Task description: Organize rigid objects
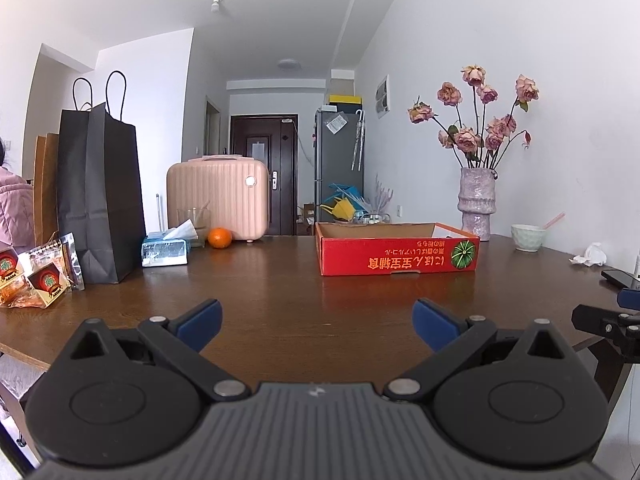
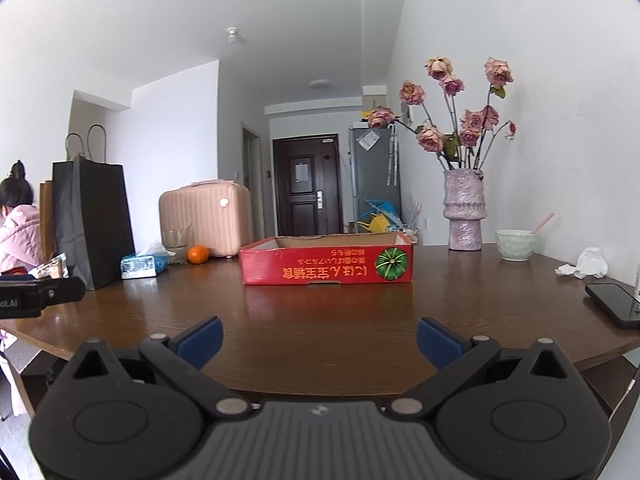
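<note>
A shallow red cardboard box with an open top sits on the brown wooden table; it also shows in the right wrist view. An orange lies at the back left, also seen from the right. A black phone lies at the right edge. My left gripper is open and empty above the table's near edge. My right gripper is open and empty, level with it. The right gripper's body shows at the far right of the left view.
A black paper bag, a tissue pack, a glass and a pink case stand at the back left. Snack packets lie far left. A vase of roses, a bowl and crumpled tissue are at the right.
</note>
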A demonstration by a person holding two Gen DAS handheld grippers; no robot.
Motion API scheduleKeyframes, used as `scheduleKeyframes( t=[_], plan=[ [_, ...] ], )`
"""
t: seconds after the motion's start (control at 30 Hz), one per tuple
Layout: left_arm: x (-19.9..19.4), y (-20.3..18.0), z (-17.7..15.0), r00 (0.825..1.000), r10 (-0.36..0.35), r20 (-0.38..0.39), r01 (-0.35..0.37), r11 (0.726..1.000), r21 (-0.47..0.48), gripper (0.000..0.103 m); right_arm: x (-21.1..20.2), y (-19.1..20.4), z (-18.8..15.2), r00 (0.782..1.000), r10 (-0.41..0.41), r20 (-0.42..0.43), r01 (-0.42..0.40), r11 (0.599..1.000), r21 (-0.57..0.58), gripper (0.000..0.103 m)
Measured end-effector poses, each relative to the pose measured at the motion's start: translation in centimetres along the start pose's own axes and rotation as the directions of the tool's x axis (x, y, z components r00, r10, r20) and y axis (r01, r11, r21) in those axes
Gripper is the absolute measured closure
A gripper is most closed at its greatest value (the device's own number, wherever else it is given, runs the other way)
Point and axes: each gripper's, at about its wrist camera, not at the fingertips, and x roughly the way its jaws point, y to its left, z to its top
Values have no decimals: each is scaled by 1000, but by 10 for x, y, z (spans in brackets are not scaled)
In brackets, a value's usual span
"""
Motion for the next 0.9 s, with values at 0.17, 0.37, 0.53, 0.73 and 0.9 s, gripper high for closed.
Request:
scheduleKeyframes(
  t=[0.17, 0.37, 0.53, 0.73, 0.9],
  plan=[
    [1, 1, -1, 1000, 5, -12, -5, 1000, -4, 0, 2, 2, -2, 1000, -7, -11, 7, 1000, -4, 0],
    [3, 1, -3, 1000, 12, -21, -12, 1000, -4, 0, 2, 2, -3, 1000, -9, -15, 9, 1000, 5, 0],
    [4, 1, -5, 999, 10, -31, -10, 1000, -3, 0, 2, 1, -4, 1000, -8, -18, 8, 1000, 9, 0],
    [6, 1, -6, 999, 9, -45, -10, 1000, -1, 0, 2, 1, -5, 1000, -10, -19, 10, 1000, 8, 0],
    [6, 1, -5, 999, 10, -48, -11, 1000, -5, 0, 2, 1, -6, 1000, -12, -28, 12, 1000, 11, 0]
  ],
)
